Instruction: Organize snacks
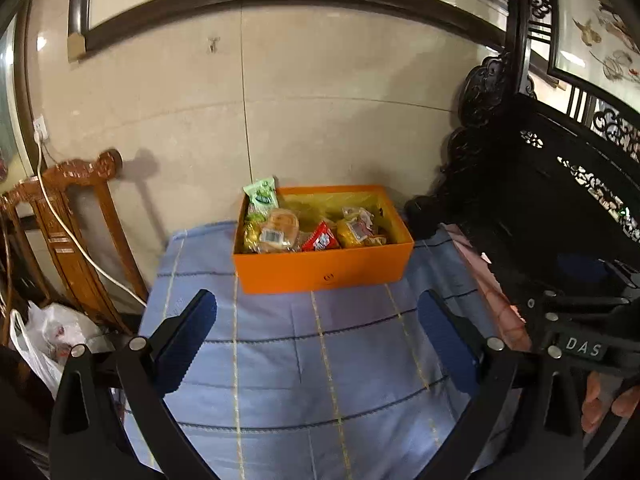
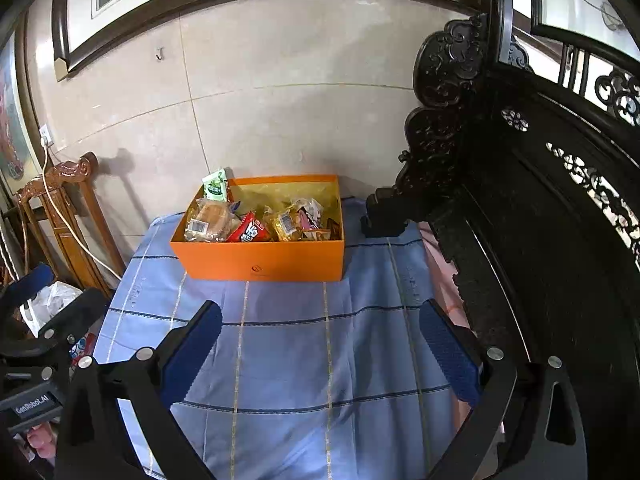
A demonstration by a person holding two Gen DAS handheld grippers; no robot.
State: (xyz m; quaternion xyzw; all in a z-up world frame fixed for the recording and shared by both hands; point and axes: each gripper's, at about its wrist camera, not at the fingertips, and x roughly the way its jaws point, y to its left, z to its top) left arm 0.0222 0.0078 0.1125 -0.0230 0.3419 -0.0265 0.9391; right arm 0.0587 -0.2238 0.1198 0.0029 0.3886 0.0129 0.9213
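Observation:
An orange box (image 1: 324, 266) (image 2: 264, 260) stands at the far end of a blue checked cloth (image 1: 300, 360) (image 2: 312, 352), against the wall. Inside lie several wrapped snacks: a green packet (image 1: 262, 196) (image 2: 215, 186) upright in the far left corner, a round pastry in clear wrap (image 1: 278, 230) (image 2: 210, 220), a red packet (image 1: 320, 238) (image 2: 249, 231) and yellow-wrapped pieces (image 1: 356, 230) (image 2: 286, 224). My left gripper (image 1: 316, 340) hovers open over the cloth short of the box, holding nothing. My right gripper (image 2: 320, 344) is also open and empty, at about the same distance from the box.
Dark carved wooden furniture (image 1: 540, 200) (image 2: 520, 200) borders the cloth on the right, with pink fabric (image 1: 488, 292) along that edge. A brown wooden chair (image 1: 72, 232) (image 2: 60, 208), a white cable and a white plastic bag (image 1: 48, 336) sit on the left. A tiled wall rises behind the box.

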